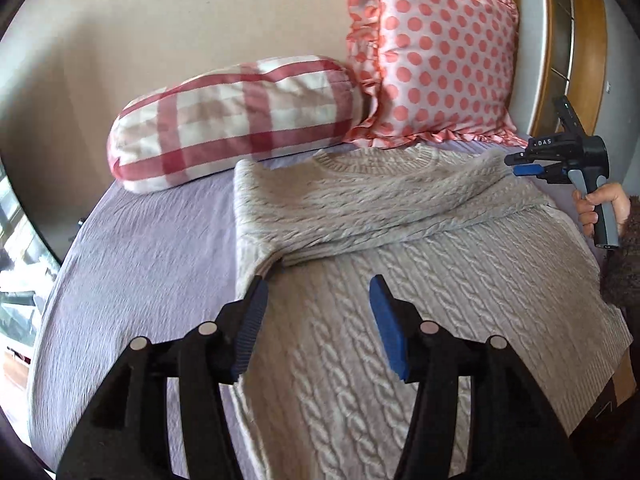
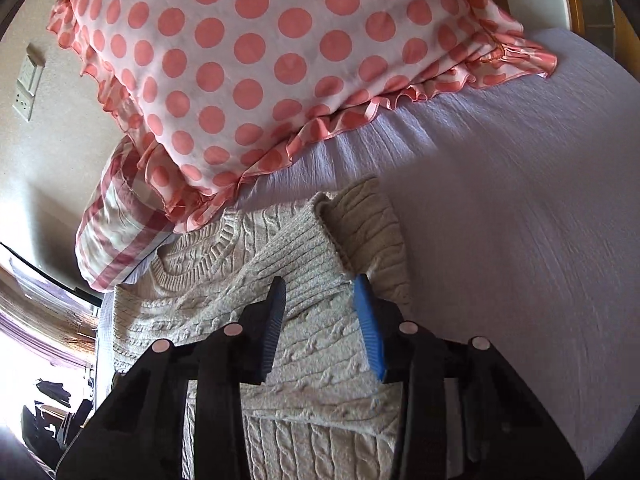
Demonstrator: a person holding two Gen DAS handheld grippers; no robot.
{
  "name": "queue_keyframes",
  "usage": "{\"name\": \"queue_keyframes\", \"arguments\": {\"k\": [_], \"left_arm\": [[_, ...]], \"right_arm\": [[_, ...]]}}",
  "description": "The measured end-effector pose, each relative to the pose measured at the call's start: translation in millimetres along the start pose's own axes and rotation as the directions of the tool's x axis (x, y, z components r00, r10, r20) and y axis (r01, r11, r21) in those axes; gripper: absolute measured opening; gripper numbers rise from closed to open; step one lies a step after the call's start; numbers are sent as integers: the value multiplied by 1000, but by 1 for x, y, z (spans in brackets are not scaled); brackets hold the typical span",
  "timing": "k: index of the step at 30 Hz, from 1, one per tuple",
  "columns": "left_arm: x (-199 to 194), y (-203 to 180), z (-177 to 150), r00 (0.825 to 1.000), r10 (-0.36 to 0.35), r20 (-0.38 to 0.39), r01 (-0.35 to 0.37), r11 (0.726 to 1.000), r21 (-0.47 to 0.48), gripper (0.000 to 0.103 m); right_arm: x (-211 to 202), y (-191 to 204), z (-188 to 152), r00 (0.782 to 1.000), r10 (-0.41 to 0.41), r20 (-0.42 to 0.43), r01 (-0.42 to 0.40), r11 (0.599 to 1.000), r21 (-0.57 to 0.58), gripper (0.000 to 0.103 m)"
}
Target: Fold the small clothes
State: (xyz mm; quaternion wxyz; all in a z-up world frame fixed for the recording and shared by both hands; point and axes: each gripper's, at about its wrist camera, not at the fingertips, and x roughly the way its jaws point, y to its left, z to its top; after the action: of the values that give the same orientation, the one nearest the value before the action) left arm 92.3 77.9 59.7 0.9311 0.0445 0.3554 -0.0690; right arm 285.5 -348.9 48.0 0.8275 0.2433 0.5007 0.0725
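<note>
Left wrist view: left gripper (image 1: 318,292) hovers, jaws spread, over the sweater (image 1: 400,300) on the bed (image 1: 152,248); right gripper (image 2: 320,286), jaws spread, holds nothing.

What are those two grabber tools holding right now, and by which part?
Nothing. The left gripper and right gripper both hover with open jaws over the grey cable-knit sweater, whose sleeve lies folded across its chest.

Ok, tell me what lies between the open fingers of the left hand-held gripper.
Left wrist view: between the open fingers of the left hand-held gripper lies the cable-knit body of the grey sweater, just below the sleeve folded across it.
</note>
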Motion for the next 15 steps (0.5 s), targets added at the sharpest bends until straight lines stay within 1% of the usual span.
{"name": "queue_keyframes", "arguments": {"k": [2, 3, 4, 5, 7, 9, 11, 12, 13, 15], "left_arm": [[-5, 19, -9, 1000, 7, -5, -7, 998, -63, 55], [-6, 26, -12, 1000, 11, -9, -12, 996, -90, 56], [-6, 32, -14, 1000, 10, -13, -11, 994, -112, 57], [-4, 35, -15, 1000, 3, -17, -5, 991, -131, 57], [-1, 39, -14, 1000, -20, -20, 16, 987, -158, 57], [-1, 41, -16, 999, -30, -20, 26, 985, -171, 58], [-2, 40, -16, 999, -44, -15, 41, 985, -169, 60], [-2, 39, -17, 999, -51, -14, 48, 985, -166, 62], [-2, 38, -18, 998, -60, -13, 57, 985, -164, 63], [-2, 36, -21, 997, -73, -17, 70, 984, -161, 64]], "right_arm": [[7, -2, 4, 1000, -17, 4, 16, 1000, 16, 39], [10, -2, 5, 1000, -22, 10, 21, 1000, 16, 36], [12, -1, 5, 1000, -20, 17, 20, 1000, 2, 32], [13, 2, 5, 1000, -9, 15, 9, 1000, -17, 10], [2, 5, 4, 999, 31, 43, -30, 999, -29, 9], [-26, 7, 3, 989, 83, 120, -79, 996, -37, 9], [-50, 5, -1, 981, 94, 169, -89, 995, -38, 9], [-57, 3, -6, 981, 81, 176, -76, 997, -34, 8], [-60, 1, -11, 984, 46, 174, -41, 999, -32, 9], [-50, -3, -18, 991, -51, 126, 58, 997, -49, 9]]}}
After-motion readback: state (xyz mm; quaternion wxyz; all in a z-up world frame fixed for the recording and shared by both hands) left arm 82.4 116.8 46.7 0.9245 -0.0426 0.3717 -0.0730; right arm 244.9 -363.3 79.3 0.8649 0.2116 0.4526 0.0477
